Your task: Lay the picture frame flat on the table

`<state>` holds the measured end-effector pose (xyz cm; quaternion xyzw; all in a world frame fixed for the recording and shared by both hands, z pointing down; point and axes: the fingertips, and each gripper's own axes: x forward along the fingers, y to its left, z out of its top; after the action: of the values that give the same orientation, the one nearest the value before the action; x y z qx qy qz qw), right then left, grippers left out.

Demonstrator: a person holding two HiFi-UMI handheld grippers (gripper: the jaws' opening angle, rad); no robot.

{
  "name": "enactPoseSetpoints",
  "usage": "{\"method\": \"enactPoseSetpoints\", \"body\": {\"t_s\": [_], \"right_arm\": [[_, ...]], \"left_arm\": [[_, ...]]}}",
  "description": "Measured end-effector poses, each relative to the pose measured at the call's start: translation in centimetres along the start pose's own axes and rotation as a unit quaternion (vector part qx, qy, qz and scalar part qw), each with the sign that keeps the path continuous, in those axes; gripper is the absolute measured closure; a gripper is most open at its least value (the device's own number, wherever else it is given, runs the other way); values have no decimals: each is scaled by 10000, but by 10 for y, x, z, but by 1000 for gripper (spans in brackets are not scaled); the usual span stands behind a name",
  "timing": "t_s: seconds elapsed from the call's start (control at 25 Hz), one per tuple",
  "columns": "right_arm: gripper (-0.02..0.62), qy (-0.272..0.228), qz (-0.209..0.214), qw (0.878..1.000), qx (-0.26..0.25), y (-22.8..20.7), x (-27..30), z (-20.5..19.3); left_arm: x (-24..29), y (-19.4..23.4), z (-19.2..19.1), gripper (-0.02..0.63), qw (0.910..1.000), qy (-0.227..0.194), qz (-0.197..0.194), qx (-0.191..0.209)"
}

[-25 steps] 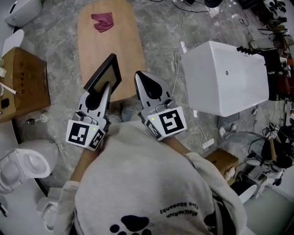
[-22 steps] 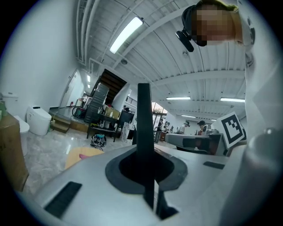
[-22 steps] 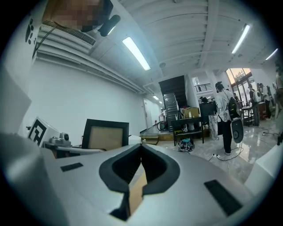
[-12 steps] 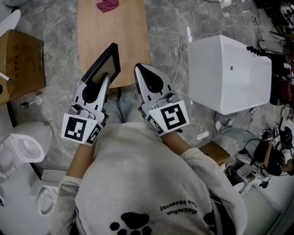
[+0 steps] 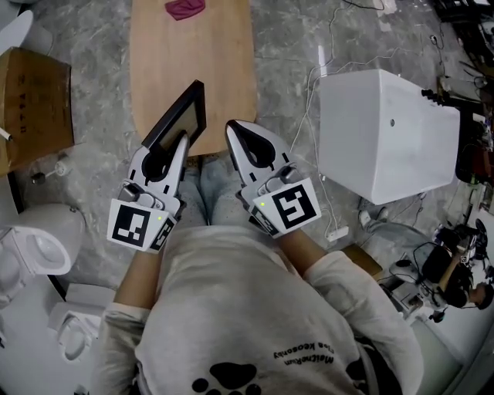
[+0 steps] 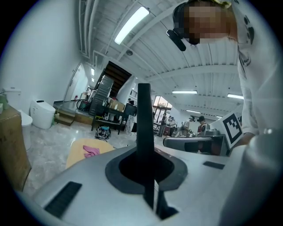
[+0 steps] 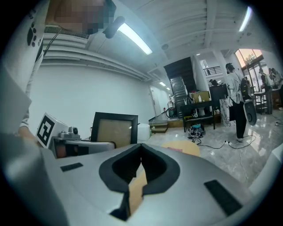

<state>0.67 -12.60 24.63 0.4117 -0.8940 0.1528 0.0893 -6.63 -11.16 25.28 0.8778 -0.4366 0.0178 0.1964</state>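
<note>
Head view: left gripper [image 5: 182, 139] clamped on lower edge of picture frame [image 5: 176, 117], frame tilted up over near end of counter [image 5: 193, 62], not yet flat; edge grip likely to leave back free for lowering. Right gripper [image 5: 235, 128] clenched, empty, just beside.

We see a table [image 5: 224, 69] of smooth pale wood with a soft matt sheen, and a crumpled cloth [image 5: 185, 8] of soft pink fabric. The picture frame [image 5: 176, 116] has matt black moulding around dull tan board. The floor [image 5: 278, 38] looks like polished grey stone. The cardboard box [image 5: 35, 96] is rough brown.
</note>
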Motion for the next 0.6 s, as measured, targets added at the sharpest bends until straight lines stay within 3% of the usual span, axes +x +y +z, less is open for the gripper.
{"method": "enactPoseSetpoints", "body": {"t_s": [0.6], "right_arm": [[586,164,123,9995,221,-11,20,-43]], "left_arm": [[9,12,-43,589,9994,291,-95,-164]]}}
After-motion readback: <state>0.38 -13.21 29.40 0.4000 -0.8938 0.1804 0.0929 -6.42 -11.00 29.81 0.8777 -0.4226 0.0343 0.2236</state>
